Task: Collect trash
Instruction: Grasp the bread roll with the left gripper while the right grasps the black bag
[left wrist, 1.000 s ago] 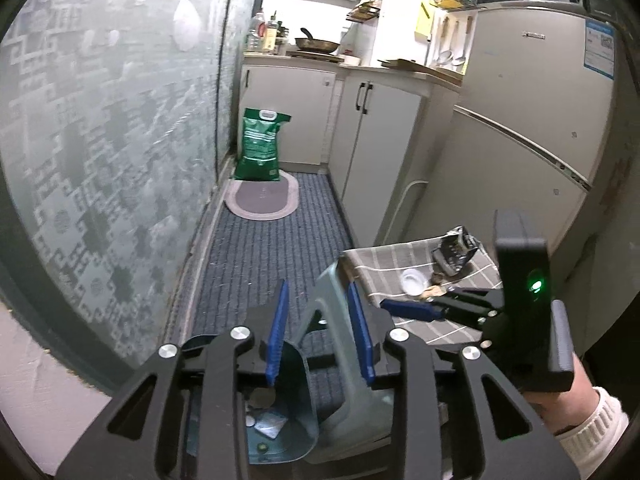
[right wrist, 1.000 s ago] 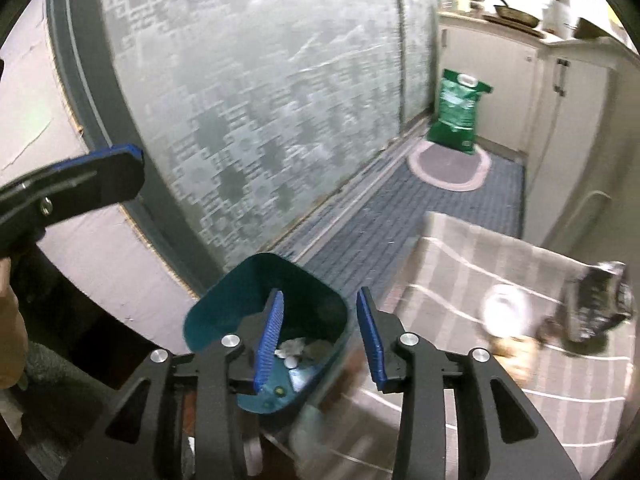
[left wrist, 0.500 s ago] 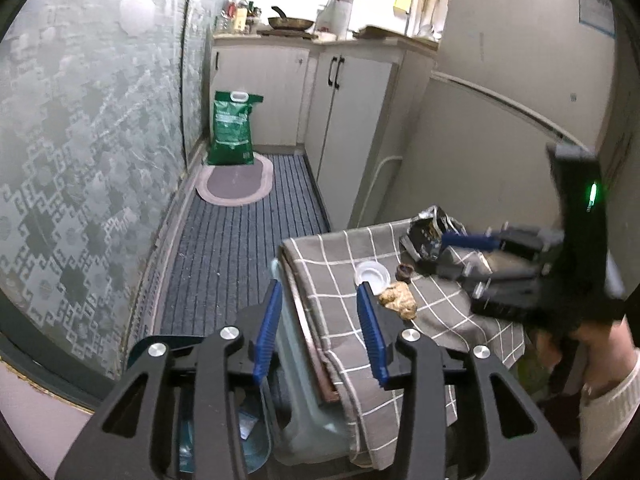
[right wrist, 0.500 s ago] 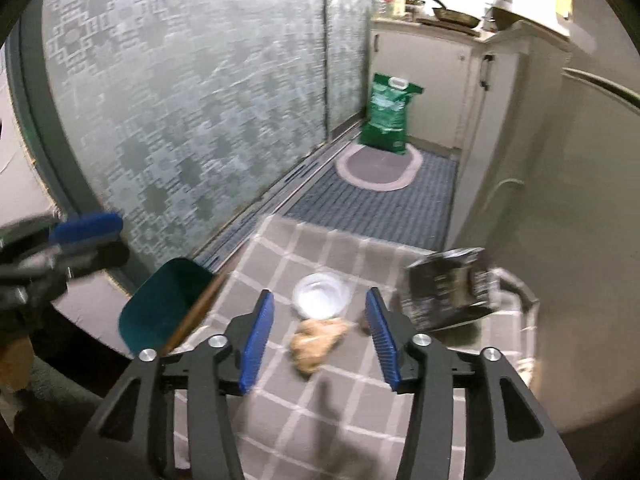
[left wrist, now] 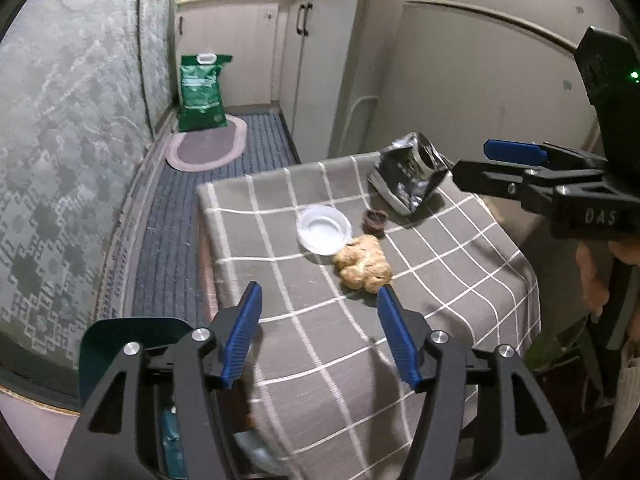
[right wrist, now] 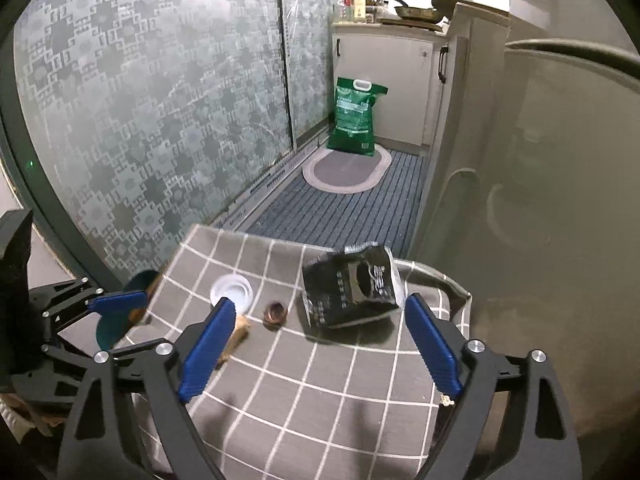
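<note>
Both tongs, left tongs [left wrist: 318, 330] and right tongs [right wrist: 318, 346], were opening, holding nothing; the crinkly black bag [right wrist: 352, 286] might slip off the desk [right wrist: 280, 392].

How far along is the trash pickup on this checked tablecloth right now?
Nothing is in hand: the left gripper and right gripper are both opening, empty. Left on the cloth: black foil bag, white plastic lid, crumpled brown paper, small brown cap. Teal bin waits.

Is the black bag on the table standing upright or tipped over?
Tipped: the black bag leans sideways on the checked cloth, its torn top open.
</note>
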